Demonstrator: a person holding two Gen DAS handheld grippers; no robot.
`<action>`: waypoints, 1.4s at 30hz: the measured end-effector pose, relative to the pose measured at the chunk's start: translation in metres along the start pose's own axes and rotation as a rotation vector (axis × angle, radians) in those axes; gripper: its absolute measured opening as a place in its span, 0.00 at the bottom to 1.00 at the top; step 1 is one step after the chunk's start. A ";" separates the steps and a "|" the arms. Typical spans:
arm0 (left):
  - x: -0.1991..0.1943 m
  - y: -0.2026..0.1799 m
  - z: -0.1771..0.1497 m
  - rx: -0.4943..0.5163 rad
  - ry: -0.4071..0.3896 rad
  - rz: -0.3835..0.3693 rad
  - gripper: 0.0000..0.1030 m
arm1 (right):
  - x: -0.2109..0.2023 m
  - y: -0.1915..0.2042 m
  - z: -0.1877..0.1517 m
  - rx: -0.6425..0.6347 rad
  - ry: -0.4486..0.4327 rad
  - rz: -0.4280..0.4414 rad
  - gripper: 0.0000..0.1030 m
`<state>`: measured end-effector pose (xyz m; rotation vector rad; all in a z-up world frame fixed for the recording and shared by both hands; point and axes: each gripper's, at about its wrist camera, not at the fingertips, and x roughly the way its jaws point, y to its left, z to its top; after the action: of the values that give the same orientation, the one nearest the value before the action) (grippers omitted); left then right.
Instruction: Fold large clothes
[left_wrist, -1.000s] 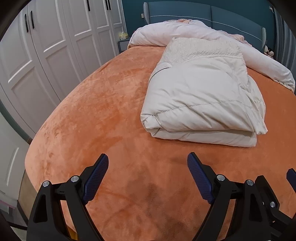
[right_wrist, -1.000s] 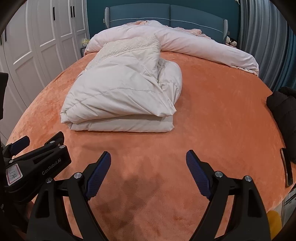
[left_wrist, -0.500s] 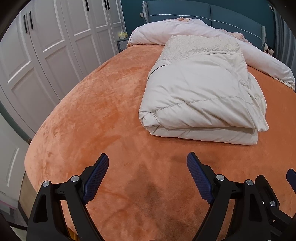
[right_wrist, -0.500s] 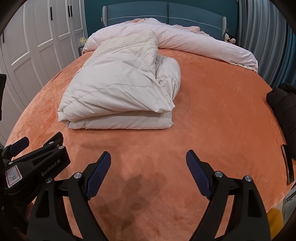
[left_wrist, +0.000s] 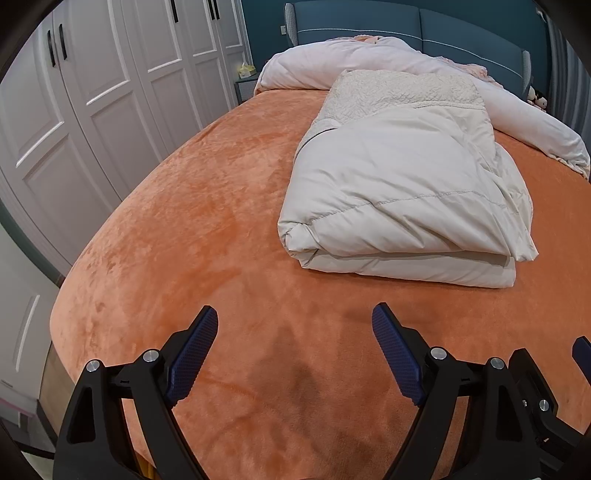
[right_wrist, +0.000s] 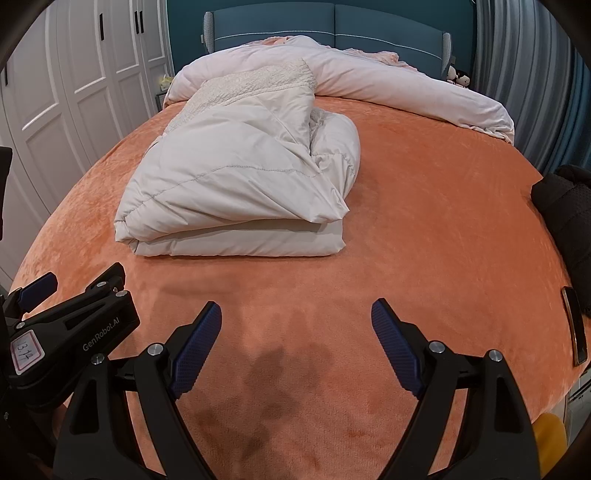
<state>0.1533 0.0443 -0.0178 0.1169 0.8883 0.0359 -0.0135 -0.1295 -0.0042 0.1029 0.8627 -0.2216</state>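
Both tools have edged nearer the folded cream padded garment (left_wrist: 402, 199) (right_wrist: 236, 188) lying mid-bed on the orange plush bedspread (left_wrist: 207, 236); left tool (left_wrist: 295, 350) and right tool (right_wrist: 295, 347) gape apart, empty. Possibly a phone (right_wrist: 574, 325) lies far right.

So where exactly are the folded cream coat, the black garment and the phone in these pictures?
folded cream coat (right_wrist: 236, 184), right wrist view, on its quilted top layer.
black garment (right_wrist: 565, 206), right wrist view, on the bunched fabric at the bed's right edge.
phone (right_wrist: 574, 325), right wrist view, on its dark screen.
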 end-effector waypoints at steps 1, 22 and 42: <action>0.000 0.000 0.000 0.000 0.000 0.000 0.80 | 0.000 0.000 0.001 -0.001 -0.001 0.001 0.78; -0.003 0.002 0.001 -0.007 -0.008 0.007 0.79 | -0.002 0.005 -0.001 0.000 -0.008 -0.007 0.78; -0.003 0.002 0.001 -0.006 -0.010 0.005 0.79 | -0.001 0.006 0.002 0.001 -0.008 -0.010 0.78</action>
<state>0.1525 0.0456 -0.0148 0.1139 0.8776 0.0430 -0.0118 -0.1235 -0.0022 0.0985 0.8554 -0.2318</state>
